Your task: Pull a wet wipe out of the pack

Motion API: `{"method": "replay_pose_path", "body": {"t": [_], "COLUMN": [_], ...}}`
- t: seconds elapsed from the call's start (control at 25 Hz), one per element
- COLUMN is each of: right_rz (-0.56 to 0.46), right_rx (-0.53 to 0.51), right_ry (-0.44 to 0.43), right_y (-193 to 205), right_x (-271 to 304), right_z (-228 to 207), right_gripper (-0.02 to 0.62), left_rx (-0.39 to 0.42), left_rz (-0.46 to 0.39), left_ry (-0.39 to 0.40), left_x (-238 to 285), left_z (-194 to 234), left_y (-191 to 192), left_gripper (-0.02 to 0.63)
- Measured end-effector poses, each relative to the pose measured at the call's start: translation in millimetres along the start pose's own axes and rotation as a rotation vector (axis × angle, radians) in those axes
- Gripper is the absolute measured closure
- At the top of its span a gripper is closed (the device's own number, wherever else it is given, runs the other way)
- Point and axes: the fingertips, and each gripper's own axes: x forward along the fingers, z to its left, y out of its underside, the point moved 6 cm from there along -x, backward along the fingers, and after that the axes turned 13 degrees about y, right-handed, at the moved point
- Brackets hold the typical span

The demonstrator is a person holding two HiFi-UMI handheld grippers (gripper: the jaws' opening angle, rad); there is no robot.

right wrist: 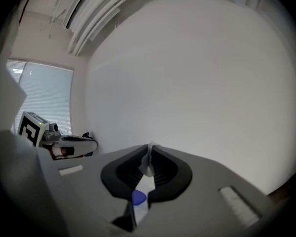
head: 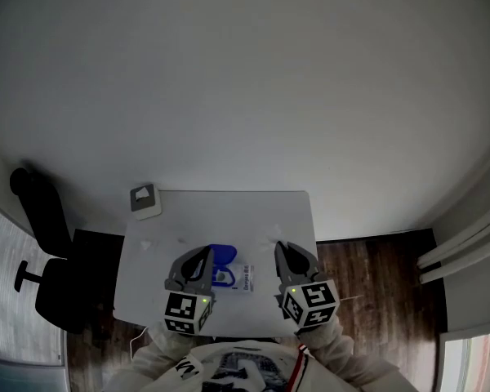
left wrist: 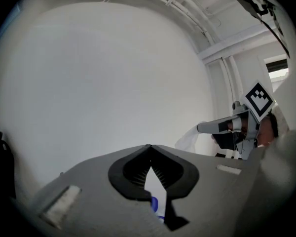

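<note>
The wet wipe (right wrist: 148, 163) is pinched as a narrow white strip between the right gripper's (right wrist: 149, 147) jaws, which are closed tight on its upper end. It sits above and to the right of the pack (head: 233, 274). In the left gripper view it shows as a loose white bunch trailing from those jaw tips. Whether its lower end has cleared the pack's opening, no view shows.

The pack lies flat on the white table (head: 229, 211), blue lid toward its left end. The left gripper (left wrist: 149, 147) hovers over that lid end, jaws together tip to tip with nothing between them (only the pack is visible through the gap below).

My worry is the pack itself. Nothing appears to pin it down, so if the wipe is caught in the opening, more pull could lift or drag the pack, or draw the next sheet out with it. The grip is also on a thin fold of damp tissue, which may slip or tear.
</note>
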Motion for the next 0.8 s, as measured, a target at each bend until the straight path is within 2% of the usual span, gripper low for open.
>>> {"method": "replay_pose_path", "body": {"t": [0.2,0.44,0.68,0.8], "right_rz": [0.008,0.006,0.001,-0.034], "right_rx": [0.019,0.031,-0.008,-0.011], "right_ry": [-0.013,-0.006,0.032,0.093], "right_y": [5.5,12.3,17.8,21.8], "right_x": [-2.5,-20.2,-44.2,-66.2], "right_z": [-12.1,0.8,38.9,62.7], "right_gripper": [0.588,0.588,0.588,0.588], "left_rx": [-0.002,-0.011,-0.030,-0.035], "left_rz": [0.013,0.006,-0.034,-0.043], "left_ry": [0.015,0.032,0.037,0.043], "left_x": [8.5,-3.0,-48.2,-82.1], "left_z": [-13.0,-18.4,-8.7,-3.4], "left_y": [1.6,4.1,12.6,22.1], "left_gripper": [0.601,0.601,0.601,0.601]}}
